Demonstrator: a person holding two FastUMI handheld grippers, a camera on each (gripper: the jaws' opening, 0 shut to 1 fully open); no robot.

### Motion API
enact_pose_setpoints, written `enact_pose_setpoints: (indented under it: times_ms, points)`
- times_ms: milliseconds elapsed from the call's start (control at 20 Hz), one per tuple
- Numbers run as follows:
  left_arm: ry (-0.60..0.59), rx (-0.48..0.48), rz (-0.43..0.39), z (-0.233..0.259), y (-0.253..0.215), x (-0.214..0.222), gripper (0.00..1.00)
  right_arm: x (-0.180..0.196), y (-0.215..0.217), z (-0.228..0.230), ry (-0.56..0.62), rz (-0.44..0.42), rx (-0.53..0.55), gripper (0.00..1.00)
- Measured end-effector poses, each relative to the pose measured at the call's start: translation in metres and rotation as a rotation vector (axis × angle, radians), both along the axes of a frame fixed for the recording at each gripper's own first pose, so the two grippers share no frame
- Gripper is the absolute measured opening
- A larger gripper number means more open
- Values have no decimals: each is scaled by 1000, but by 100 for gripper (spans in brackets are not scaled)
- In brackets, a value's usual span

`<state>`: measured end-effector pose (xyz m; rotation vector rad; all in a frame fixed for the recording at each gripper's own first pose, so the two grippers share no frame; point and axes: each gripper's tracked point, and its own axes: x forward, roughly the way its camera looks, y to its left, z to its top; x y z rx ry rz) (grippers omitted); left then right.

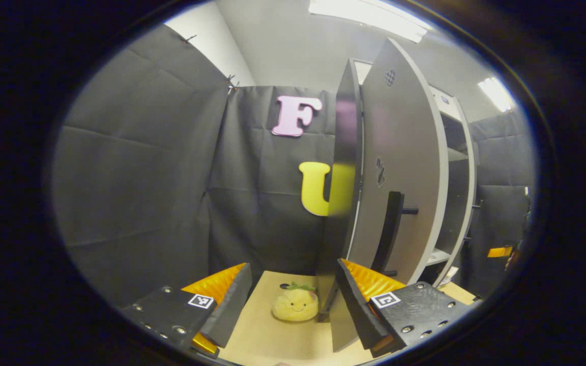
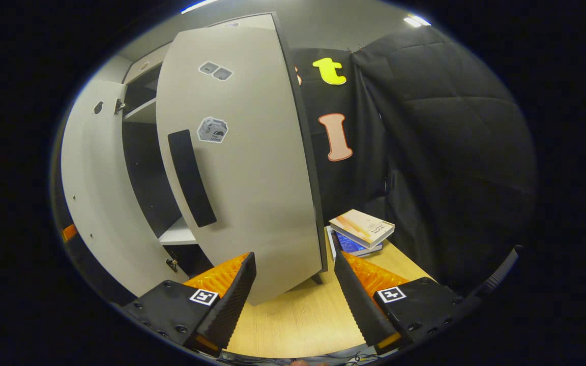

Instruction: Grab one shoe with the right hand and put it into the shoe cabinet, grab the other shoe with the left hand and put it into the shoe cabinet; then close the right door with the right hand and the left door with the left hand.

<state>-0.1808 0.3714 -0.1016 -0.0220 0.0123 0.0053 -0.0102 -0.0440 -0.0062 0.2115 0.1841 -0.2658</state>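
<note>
1. The left gripper (image 1: 293,300) is spread wide and holds nothing; bare table top (image 1: 267,340) lies between its fingers.
2. Just ahead of its right finger stands the free edge of the left door (image 1: 405,168), swung out from the shoe cabinet (image 1: 458,168) so the edge faces the tool. The door's black bar handle (image 1: 388,229) is just beyond that finger.
3. The right gripper (image 2: 295,284) is equally wide open and empty, with the lower corner of the right door (image 2: 242,162) directly ahead of the gap between its fingers.
4. Both doors stand open, so closing looks like the remaining work; I cannot tell from here whether the shoes sit on the shelves.
5. Handling, as a judgement: the doors are stiff, smooth panels on hinges, light to swing. A flat push on the outer face near the free edge should turn them most easily; the handle (image 2: 191,178) offers a pinch point, but the glossy face may let a finger slide.
6. Room: a small yellow plush toy (image 1: 295,305) sits ahead of the left gripper beside the door's foot, and stacked books (image 2: 359,231) lie ahead and right of the right gripper, outside the door's edge. Each door swings inward, away from both.
</note>
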Motion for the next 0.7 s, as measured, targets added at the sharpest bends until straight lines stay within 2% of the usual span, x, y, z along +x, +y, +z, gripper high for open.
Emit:
enact_pose_setpoints:
  times_ms: [200,250,350,450,550,700]
  points:
    - [-6,73,-75,7,-17,28,95,-16,3,-7,6,2,-16,98]
    - [-11,86,-80,10,-20,32,95,-21,3,-10,9,-2,-14,98]
    - [-19,113,-44,17,-19,44,95,-32,3,-16,13,-22,-7,98]
    - [-16,107,-100,21,-42,45,95,-44,-1,-24,22,-49,15,98]
    - [-24,119,-86,22,-44,53,90,-58,-8,-29,14,-101,36,97]
    - [-11,79,-56,14,-45,43,90,-78,-21,-22,-28,-176,27,97]
